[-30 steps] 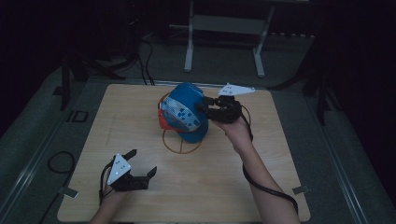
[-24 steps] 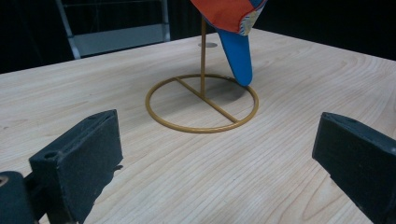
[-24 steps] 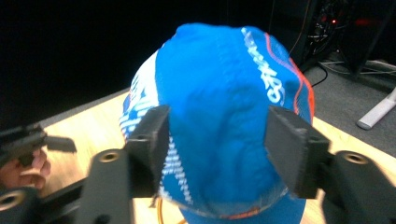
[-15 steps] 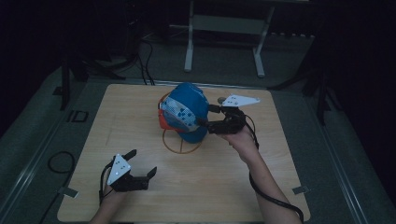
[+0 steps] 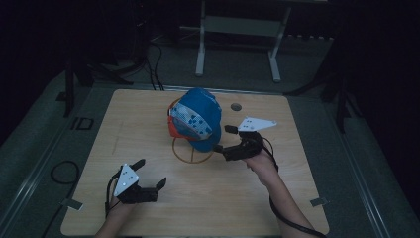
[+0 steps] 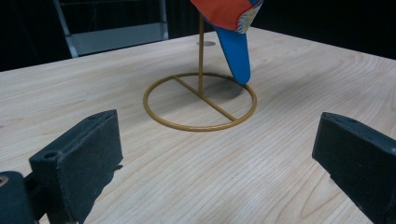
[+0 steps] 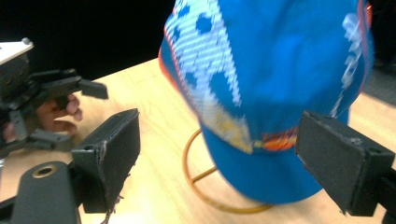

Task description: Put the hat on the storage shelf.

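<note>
Cap [image 5: 197, 119] on wire stand [image 5: 192, 150] mid-table looks soft and light, brim the stiffest hold; right tongs [image 5: 224, 139] just opened wide, nothing between, beside brim; left tongs [image 5: 150, 174] wide, empty, near front-left corner of table [image 5: 297, 198].

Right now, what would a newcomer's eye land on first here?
The bright blue cap with orange underside, perched on a thin gold wire stand at the middle of the wooden table. Next, the right gripper just beside the cap's brim; its jaws have just been opening and stand wide, with nothing clamped. The left gripper sits open near the table's front left.
</note>
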`<act>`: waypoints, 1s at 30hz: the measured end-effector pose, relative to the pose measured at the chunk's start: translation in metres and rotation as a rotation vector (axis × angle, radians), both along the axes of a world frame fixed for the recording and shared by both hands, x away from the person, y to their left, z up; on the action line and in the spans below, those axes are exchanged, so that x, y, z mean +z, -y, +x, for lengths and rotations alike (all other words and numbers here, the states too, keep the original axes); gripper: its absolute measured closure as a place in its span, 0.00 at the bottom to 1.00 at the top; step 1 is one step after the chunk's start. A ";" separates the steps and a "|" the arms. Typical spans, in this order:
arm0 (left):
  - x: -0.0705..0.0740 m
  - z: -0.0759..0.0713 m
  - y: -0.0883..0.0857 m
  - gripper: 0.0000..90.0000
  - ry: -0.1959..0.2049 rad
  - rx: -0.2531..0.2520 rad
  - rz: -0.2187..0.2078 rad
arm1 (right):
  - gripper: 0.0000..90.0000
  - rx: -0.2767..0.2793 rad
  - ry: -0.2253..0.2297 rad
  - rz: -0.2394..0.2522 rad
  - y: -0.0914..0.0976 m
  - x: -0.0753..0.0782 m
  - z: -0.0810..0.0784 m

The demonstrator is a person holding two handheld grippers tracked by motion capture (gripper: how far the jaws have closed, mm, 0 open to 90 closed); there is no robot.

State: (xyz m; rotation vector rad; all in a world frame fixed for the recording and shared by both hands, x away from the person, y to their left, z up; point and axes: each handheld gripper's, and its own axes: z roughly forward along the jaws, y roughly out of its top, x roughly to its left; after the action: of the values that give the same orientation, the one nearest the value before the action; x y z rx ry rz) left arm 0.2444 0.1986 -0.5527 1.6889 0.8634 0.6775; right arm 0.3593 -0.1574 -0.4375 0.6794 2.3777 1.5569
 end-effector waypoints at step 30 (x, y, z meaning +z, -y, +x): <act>-0.004 0.002 0.002 0.02 -0.022 0.000 0.011 | 0.16 -0.001 -0.099 -0.078 0.057 -0.096 -0.027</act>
State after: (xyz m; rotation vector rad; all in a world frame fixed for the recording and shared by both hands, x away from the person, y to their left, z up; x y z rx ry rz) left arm 0.2465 0.1967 -0.5570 1.7088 0.8767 0.6660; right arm 0.3327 -0.2141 -0.5337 0.7571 2.4946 1.4532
